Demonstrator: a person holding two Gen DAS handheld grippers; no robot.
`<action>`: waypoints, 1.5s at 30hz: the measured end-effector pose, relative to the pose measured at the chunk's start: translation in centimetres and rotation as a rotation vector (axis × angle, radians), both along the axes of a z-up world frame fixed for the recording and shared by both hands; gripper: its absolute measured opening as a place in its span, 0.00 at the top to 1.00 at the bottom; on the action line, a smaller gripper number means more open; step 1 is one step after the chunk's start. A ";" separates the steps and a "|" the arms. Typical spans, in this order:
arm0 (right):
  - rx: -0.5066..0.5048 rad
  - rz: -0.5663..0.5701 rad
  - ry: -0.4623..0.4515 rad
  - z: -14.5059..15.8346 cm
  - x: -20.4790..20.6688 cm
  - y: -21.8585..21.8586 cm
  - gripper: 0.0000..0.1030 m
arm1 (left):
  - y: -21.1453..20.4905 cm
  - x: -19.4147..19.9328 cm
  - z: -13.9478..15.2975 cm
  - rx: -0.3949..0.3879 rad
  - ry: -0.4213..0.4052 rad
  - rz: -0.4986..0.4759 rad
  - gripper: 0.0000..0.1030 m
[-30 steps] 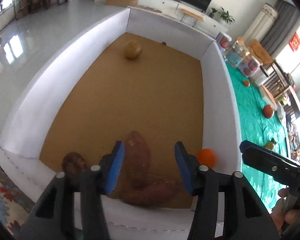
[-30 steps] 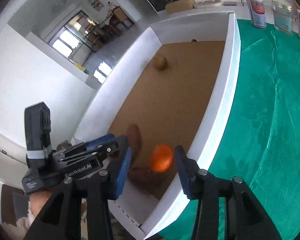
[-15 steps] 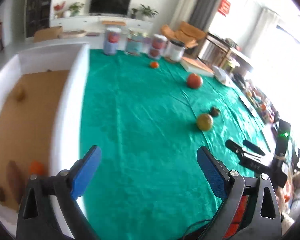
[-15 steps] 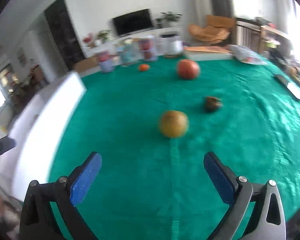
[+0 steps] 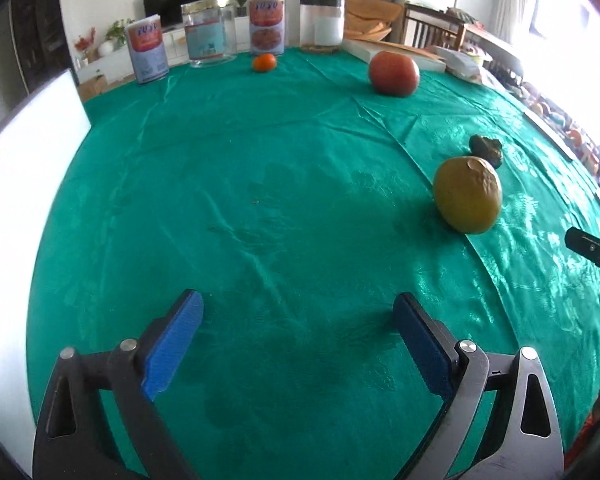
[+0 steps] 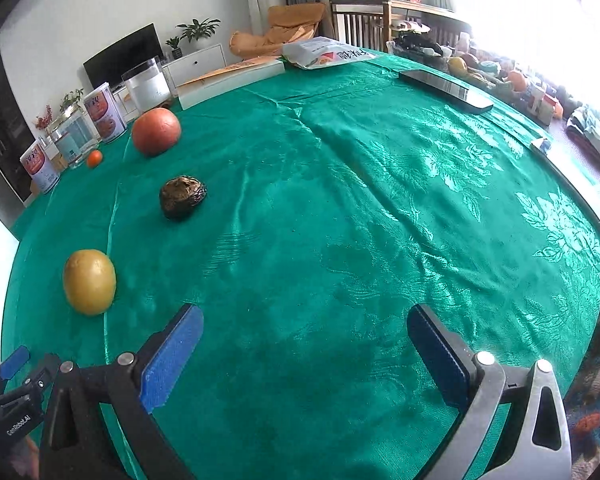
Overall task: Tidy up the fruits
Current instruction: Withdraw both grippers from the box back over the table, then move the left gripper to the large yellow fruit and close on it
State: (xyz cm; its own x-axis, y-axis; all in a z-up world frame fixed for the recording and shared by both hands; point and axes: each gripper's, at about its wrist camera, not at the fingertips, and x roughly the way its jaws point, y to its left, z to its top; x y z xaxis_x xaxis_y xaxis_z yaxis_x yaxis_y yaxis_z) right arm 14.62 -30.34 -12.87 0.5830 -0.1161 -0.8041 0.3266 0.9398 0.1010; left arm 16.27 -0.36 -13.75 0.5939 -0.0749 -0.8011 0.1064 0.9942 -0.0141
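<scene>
Both your tongs gape empty: left gripper [image 5: 298,342], right gripper [image 6: 304,350]. Yellow fruit [image 6: 89,281] lies between them, left of right gripper, right of left; right looks nearer.

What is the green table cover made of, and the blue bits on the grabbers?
Cover: looks like shiny woven cloth, judging by the glossy flower pattern and creases. Blue pads: probably matte rubber or foam; dull, finely textured, no shine.

White walls, a dark television [image 5: 184,0] on a low cabinet, bright windows [image 6: 540,8] at right.
</scene>
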 end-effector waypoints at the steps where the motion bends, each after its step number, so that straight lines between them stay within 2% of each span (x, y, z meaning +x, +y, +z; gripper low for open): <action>1: -0.004 -0.002 0.005 -0.4 0.4 -0.2 0.02 | 0.0 0.0 0.0 -0.001 0.002 0.001 0.06; 9: -0.043 0.009 0.045 -1.3 1.0 0.6 0.02 | -0.4 0.4 -0.4 0.012 0.013 0.005 0.00; 14: -0.044 0.002 0.056 -1.6 1.1 0.6 0.02 | -0.3 0.3 -0.4 0.012 0.013 0.004 0.00; 20: -0.089 0.014 0.084 -1.9 1.3 1.3 0.00 | -0.4 0.3 -0.4 0.012 0.013 0.005 0.00; 32: -0.085 0.015 0.093 -1.9 1.2 1.9 0.00 | -0.5 0.2 -0.2 0.000 0.019 -0.007 0.02; 35: -0.084 0.015 0.091 -1.9 1.2 1.9 0.00 | -2.3 -0.1 1.0 -0.129 0.024 -0.122 0.02; 38: -0.085 0.014 0.090 -1.9 1.2 1.8 0.00 | -6.5 0.6 2.6 -0.078 -0.011 -0.227 0.02; 40: -0.084 0.013 0.090 -1.9 1.1 1.8 0.00 | -8.8 1.9 2.8 -0.045 -0.004 -0.257 0.02; 44: -0.085 0.014 0.090 -1.9 1.2 1.8 0.00 | -10.6 4.5 1.9 -0.035 0.018 -0.211 0.03; 45: -0.085 0.014 0.090 -1.9 1.1 1.8 0.00 | -10.6 4.9 1.5 -0.046 0.027 -0.195 0.07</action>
